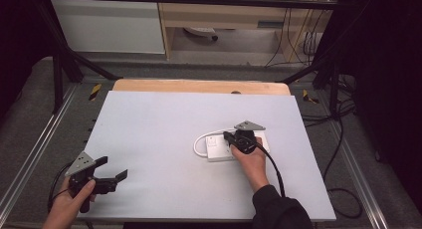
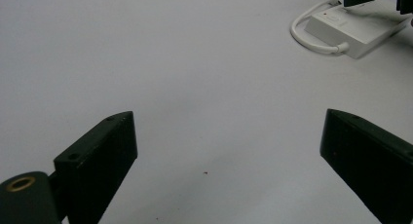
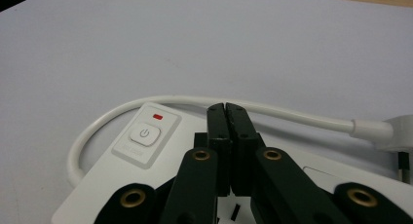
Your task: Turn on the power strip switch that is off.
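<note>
The right hand-held gripper has its jaws pressed together with nothing between them, and it hovers low over the white power strip, just beside the power button with its red lamp above. The strip lies right of centre on the counter, its white cable looping round the button end to a plug near the far side. The left hand-held gripper rests at the near left corner, jaws spread wide and empty, well apart from the strip. If the aim is to press the button, the main risk I see is aim: the closed jaw tips sit to one side of it and over the sockets, so a push straight down could land on the casing or in a socket slot instead. The strip looks light and sits loose on a smooth surface, with nothing holding it; a push that comes in at a slant could slide or pivot it, dragging the cable along. The narrow tips could also skid off the rounded button. Whether the tips already touch the strip cannot be told from here. The idle gripper could steady the strip, but it is far away.
</note>
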Demonstrator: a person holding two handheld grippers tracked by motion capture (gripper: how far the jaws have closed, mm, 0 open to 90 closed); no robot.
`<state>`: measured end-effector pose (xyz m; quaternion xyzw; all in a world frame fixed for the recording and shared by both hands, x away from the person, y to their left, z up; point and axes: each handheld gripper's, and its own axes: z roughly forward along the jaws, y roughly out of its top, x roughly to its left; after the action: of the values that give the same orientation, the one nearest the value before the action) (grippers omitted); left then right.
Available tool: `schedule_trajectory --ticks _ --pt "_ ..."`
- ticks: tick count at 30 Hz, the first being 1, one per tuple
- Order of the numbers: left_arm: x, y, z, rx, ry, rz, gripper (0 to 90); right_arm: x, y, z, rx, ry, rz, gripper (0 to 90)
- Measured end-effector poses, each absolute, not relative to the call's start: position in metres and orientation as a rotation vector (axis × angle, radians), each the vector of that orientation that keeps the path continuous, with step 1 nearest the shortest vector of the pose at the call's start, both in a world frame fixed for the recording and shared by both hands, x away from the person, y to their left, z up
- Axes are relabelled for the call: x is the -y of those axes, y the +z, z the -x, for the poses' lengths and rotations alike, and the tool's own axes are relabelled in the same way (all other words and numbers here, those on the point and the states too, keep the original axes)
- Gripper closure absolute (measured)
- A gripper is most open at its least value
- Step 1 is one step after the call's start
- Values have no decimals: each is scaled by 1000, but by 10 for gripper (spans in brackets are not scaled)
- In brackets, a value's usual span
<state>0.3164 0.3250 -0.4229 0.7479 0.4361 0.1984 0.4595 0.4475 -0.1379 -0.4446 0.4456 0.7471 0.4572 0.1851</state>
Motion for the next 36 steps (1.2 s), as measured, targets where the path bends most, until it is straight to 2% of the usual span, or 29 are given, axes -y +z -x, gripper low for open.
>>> schedule_trajectory --ticks 36 --pt "-323 -424 -317 -1072 480 -1853 66 137 -450 -447 -2084 1303 -1266 898"
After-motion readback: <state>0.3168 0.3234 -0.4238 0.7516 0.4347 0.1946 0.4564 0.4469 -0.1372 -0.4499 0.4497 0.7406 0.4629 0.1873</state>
